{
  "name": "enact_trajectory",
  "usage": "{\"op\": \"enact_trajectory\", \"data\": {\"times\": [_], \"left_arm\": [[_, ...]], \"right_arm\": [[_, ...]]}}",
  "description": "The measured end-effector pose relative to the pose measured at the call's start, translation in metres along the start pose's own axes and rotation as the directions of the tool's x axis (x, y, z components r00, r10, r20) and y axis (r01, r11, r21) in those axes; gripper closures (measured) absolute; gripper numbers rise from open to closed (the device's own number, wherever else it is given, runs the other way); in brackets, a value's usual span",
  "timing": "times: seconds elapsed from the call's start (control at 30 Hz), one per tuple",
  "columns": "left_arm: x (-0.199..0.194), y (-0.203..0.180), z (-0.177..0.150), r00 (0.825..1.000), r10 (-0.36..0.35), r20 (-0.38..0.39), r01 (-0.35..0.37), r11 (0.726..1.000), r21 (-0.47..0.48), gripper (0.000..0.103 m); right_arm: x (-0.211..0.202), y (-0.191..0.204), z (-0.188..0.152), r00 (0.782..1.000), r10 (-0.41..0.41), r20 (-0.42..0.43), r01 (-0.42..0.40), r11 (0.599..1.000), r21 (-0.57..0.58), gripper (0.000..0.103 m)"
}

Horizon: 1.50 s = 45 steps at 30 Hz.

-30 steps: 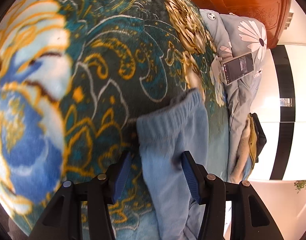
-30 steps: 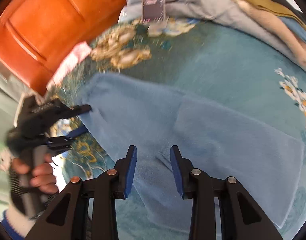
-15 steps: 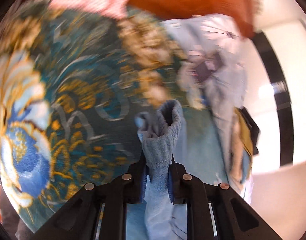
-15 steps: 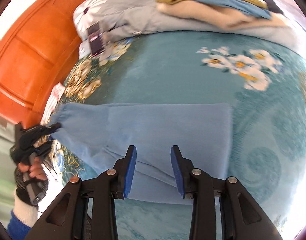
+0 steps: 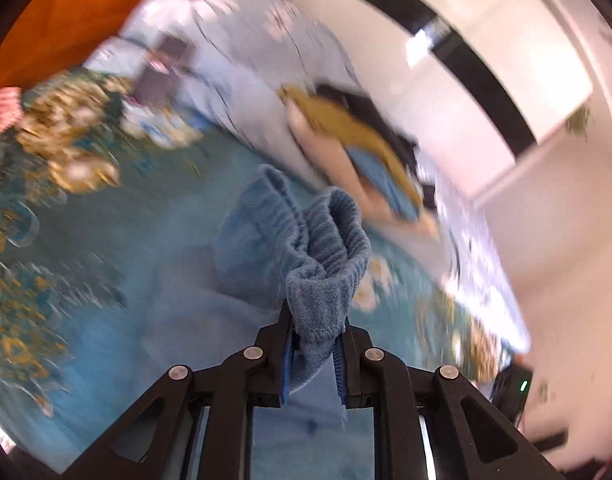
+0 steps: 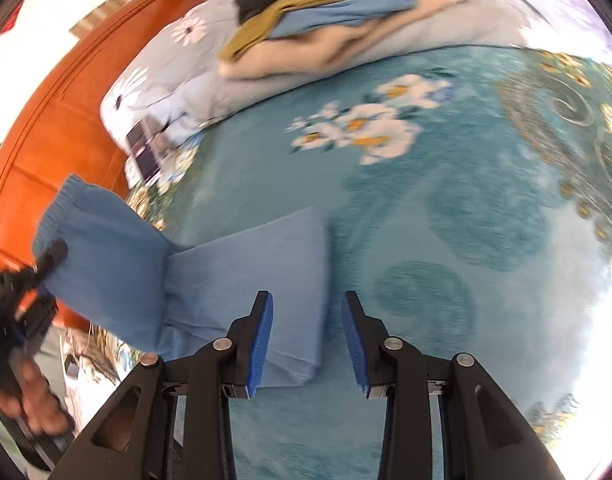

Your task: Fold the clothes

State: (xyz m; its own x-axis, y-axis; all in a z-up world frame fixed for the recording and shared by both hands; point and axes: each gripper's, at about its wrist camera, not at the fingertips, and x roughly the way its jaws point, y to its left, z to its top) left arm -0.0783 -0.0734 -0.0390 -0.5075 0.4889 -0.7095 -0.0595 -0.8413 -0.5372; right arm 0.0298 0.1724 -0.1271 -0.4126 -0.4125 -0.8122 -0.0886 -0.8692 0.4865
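A light blue knit garment (image 6: pixel 242 280) lies partly folded on the teal floral bedspread (image 6: pixel 446 208). My left gripper (image 5: pixel 315 344) is shut on the garment's ribbed end (image 5: pixel 326 264) and holds it lifted above the bed. In the right wrist view that lifted end (image 6: pixel 102 260) hangs at the left, with the left gripper (image 6: pixel 46 264) pinching it. My right gripper (image 6: pixel 308 340) is open and empty, just above the folded part's near right corner.
A pile of folded clothes (image 6: pixel 326 16) rests on a grey daisy-print duvet (image 6: pixel 178 76) at the far side. A phone (image 6: pixel 144 152) lies by the duvet. An orange headboard (image 6: pixel 54 120) stands at the left.
My left gripper closed on the garment's ribbed end, lifted it and swung it across over the garment. My right gripper stayed open and shifted toward the folded edge.
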Motion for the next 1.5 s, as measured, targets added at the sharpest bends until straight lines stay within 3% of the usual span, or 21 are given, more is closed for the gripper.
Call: {"op": "enact_trajectory", "data": {"times": [0.2, 0.37, 0.5, 0.57, 0.6, 0.63, 0.73, 0.83, 0.97, 1.1, 1.2, 1.37, 1.5], "left_arm": [[0.066, -0.03, -0.045, 0.978, 0.118, -0.17, -0.098, 0.988, 0.123, 0.085], [0.102, -0.043, -0.071, 0.944, 0.229, -0.237, -0.177, 0.959, 0.221, 0.084], [0.11, -0.044, -0.077, 0.931, 0.242, -0.274, -0.18, 0.956, 0.233, 0.078], [0.106, -0.042, -0.075, 0.936, 0.201, -0.29, -0.147, 0.969, 0.199, 0.064], [0.102, -0.039, -0.074, 0.939, 0.16, -0.304, -0.114, 0.98, 0.162, 0.049], [0.096, -0.036, -0.073, 0.943, 0.113, -0.313, -0.078, 0.989, 0.123, 0.041], [0.08, -0.033, -0.072, 0.95, 0.05, -0.309, -0.025, 0.996, 0.082, 0.04], [0.058, -0.016, -0.066, 0.963, 0.06, -0.262, -0.048, 0.997, 0.052, 0.04], [0.033, 0.02, -0.051, 0.97, 0.179, -0.162, -0.187, 0.982, -0.037, 0.04], [0.022, 0.066, -0.042, 0.949, 0.287, -0.132, -0.308, 0.934, -0.181, 0.04], [0.024, 0.088, -0.05, 0.939, 0.309, -0.151, -0.338, 0.911, -0.237, 0.04], [0.034, 0.092, -0.065, 0.928, 0.332, -0.171, -0.363, 0.909, -0.203, 0.04], [0.038, 0.094, -0.07, 0.932, 0.317, -0.176, -0.351, 0.909, -0.223, 0.04]], "right_arm": [[-0.006, -0.044, -0.006, 1.0, -0.026, -0.004, 0.027, 0.996, 0.09, 0.066], [-0.001, -0.057, -0.011, 1.0, -0.019, -0.022, 0.022, 0.992, 0.123, 0.066], [0.004, -0.06, -0.013, 0.999, -0.007, -0.033, 0.011, 0.991, 0.135, 0.066], [0.005, -0.058, -0.012, 1.0, 0.0, -0.031, 0.005, 0.991, 0.132, 0.066], [0.005, -0.057, -0.011, 1.0, 0.001, -0.029, 0.003, 0.991, 0.13, 0.066], [0.005, -0.056, -0.011, 1.0, 0.003, -0.025, 0.0, 0.992, 0.129, 0.066], [0.006, -0.05, -0.008, 0.999, 0.034, -0.013, -0.032, 0.992, 0.12, 0.066], [0.008, -0.039, -0.005, 0.997, 0.078, -0.006, -0.077, 0.993, 0.087, 0.066], [0.014, -0.013, 0.001, 0.99, 0.137, -0.017, -0.137, 0.991, 0.009, 0.059], [0.026, 0.023, 0.009, 0.984, 0.176, -0.04, -0.179, 0.98, -0.085, 0.057], [0.042, 0.05, 0.017, 0.984, 0.168, -0.068, -0.177, 0.969, -0.171, 0.056], [0.076, 0.076, 0.037, 0.995, 0.059, -0.084, -0.079, 0.962, -0.262, 0.054], [0.1, 0.083, 0.041, 0.988, 0.036, -0.152, -0.078, 0.956, -0.282, 0.054]]}}
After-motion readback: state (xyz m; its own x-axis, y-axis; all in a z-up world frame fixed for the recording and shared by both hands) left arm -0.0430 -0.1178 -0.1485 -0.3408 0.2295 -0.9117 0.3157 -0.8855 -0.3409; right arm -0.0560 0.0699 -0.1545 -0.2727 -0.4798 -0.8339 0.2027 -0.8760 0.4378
